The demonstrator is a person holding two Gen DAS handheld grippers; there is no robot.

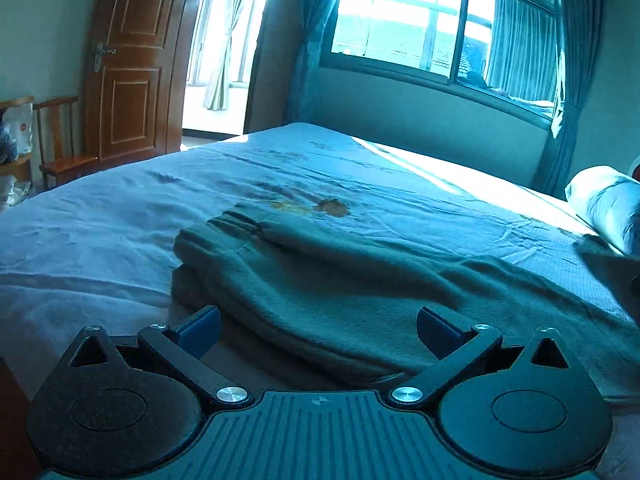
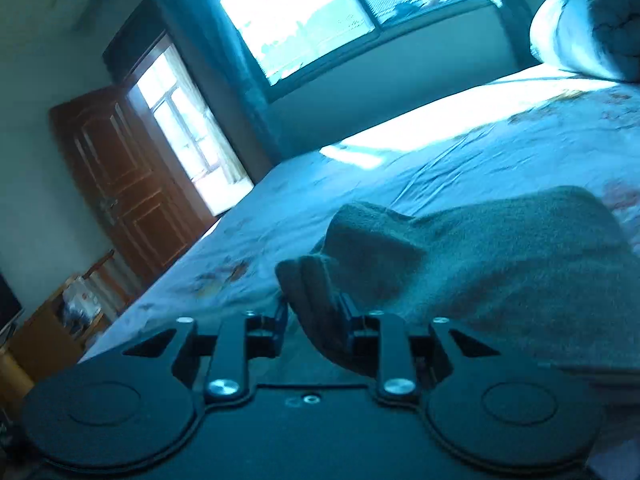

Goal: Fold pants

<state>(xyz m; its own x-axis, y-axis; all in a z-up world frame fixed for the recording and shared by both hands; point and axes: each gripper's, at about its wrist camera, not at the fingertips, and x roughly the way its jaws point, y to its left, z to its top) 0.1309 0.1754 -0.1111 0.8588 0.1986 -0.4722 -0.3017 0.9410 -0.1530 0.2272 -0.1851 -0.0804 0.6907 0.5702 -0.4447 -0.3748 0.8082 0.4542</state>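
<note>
Dark green fleece pants (image 1: 320,280) lie on the bed, legs together, the waistband at the far left and the legs running off to the right. My left gripper (image 1: 318,330) is open, its blue pads wide apart, low over the near edge of the pants. In the right wrist view my right gripper (image 2: 314,312) is shut on a bunched fold of the pants (image 2: 500,264) and holds it lifted off the sheet. The view is tilted.
The bed has a pale blue sheet (image 1: 100,232) with a floral print. A rolled white pillow (image 1: 608,204) lies at the right. A wooden door (image 1: 128,64) and a chair (image 1: 60,136) stand to the left, and a window (image 1: 432,20) is behind the bed.
</note>
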